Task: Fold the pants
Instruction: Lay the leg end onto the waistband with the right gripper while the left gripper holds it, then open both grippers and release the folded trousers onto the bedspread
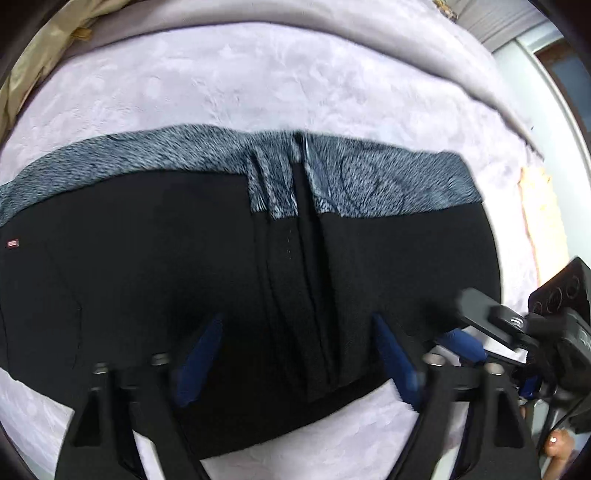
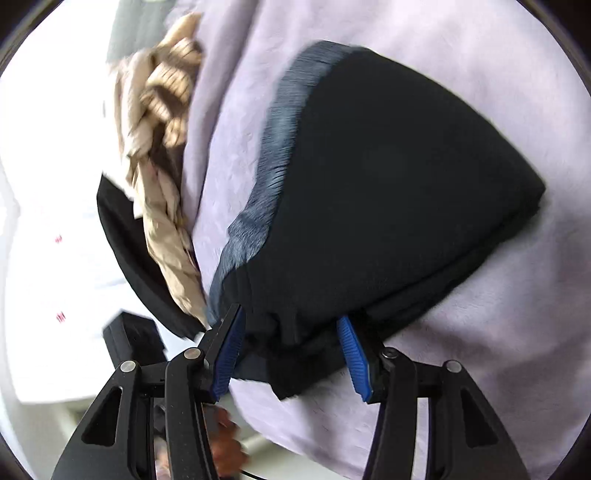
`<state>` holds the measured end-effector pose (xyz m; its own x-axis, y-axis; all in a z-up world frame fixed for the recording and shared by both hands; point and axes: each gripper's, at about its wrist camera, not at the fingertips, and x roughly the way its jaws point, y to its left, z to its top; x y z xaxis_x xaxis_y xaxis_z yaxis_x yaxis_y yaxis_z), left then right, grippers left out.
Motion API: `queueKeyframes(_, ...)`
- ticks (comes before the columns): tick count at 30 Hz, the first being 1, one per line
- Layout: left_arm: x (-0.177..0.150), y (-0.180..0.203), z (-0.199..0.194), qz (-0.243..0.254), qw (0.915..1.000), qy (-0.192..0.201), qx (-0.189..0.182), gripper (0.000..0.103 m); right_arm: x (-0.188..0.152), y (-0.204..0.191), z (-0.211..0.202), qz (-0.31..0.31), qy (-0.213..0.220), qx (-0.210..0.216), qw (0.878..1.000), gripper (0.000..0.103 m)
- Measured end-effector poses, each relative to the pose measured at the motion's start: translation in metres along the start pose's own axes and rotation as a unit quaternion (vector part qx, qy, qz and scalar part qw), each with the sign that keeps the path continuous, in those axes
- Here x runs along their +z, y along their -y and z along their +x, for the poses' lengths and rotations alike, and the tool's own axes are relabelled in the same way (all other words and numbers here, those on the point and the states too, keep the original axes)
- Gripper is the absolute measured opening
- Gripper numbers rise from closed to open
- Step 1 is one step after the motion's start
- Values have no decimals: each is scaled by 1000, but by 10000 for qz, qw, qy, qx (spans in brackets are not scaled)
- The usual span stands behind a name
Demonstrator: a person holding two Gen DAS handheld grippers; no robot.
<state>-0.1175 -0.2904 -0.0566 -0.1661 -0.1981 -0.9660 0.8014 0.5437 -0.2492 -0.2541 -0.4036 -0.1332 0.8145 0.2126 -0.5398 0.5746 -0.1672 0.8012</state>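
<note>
Black pants (image 1: 147, 280) with a grey-blue fleecy lining (image 1: 362, 177) lie folded on a pale lilac blanket (image 1: 240, 81). The lining shows as a band along the far edge. My left gripper (image 1: 295, 354) is open, its blue pads spread just above the near edge of the pants. My right gripper (image 2: 291, 343) is open too, its blue pads either side of the bunched near corner of the pants (image 2: 388, 177). The right gripper also shows at the right of the left wrist view (image 1: 469, 343).
A beige striped garment (image 2: 159, 122) and another black piece (image 2: 125, 236) lie at the blanket's left edge in the right wrist view. A grey cover (image 1: 332, 22) lies beyond the blanket. A hand (image 2: 225, 446) shows below.
</note>
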Motion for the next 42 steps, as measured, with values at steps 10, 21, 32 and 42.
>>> queueKeyframes(10,-8,4,-9,294,9951,456,823,71,-6,-18,22,-592,-334,-588,9960,4)
queueKeyframes(21,2,12,-58,64,9908,957,952,72,17,-92,-43,-2602,-604,-1030,9581,43)
queueKeyframes(32,55,47,-8,425,9895,905,1047,73,167,-21,-22,-1575,-579,-814,9825,35)
queueKeyframes(42,40,14,8,-3,9905,589,1245,88,146,-57,-3,-2624,-586,-2148,9389,36)
